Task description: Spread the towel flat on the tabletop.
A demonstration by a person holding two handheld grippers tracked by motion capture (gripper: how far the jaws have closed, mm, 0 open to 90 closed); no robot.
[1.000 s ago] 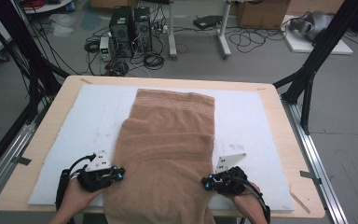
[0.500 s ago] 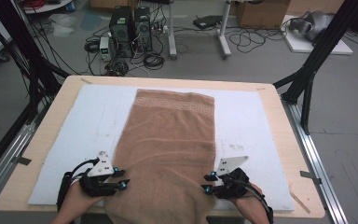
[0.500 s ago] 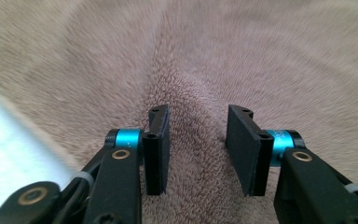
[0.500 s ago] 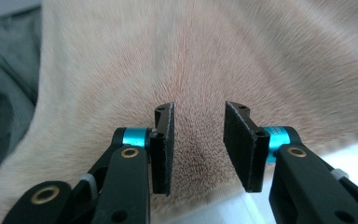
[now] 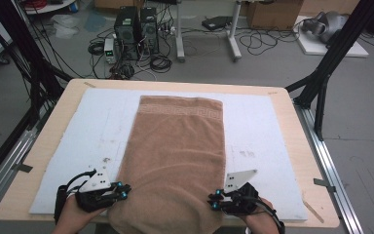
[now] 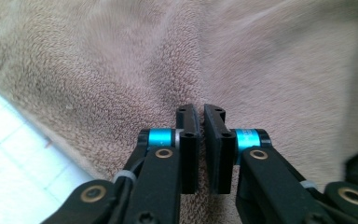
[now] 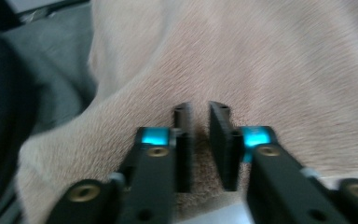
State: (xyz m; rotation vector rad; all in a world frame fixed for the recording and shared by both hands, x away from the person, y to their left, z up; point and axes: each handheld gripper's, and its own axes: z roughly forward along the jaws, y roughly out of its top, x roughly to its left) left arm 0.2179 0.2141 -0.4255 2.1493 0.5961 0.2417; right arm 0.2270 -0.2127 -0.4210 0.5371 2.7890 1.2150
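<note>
Brown terry towel [image 5: 177,156] lies lengthwise on the white mat [image 5: 78,146] covering the surface, its near end draped over the near edge between the two grippers.

Left gripper [image 6: 200,114]: jaws nearly together, a thin gap between them, having just been closing. Towel pile sits directly ahead of and under the tips; cannot tell whether any cloth is pinched in the gap.

Right gripper [image 7: 198,109]: jaws slightly wider apart, also just been closing, towel directly beyond the tips. No fold visibly caught.

Risks, judged:
- Either gripper may nip only loose loops or nothing, so that side slips out on lifting.
- Uneven bites would skew the towel's edge and spoil any fold.
- The overhanging end could drag the towel off toward the person if both grips fail.
</note>
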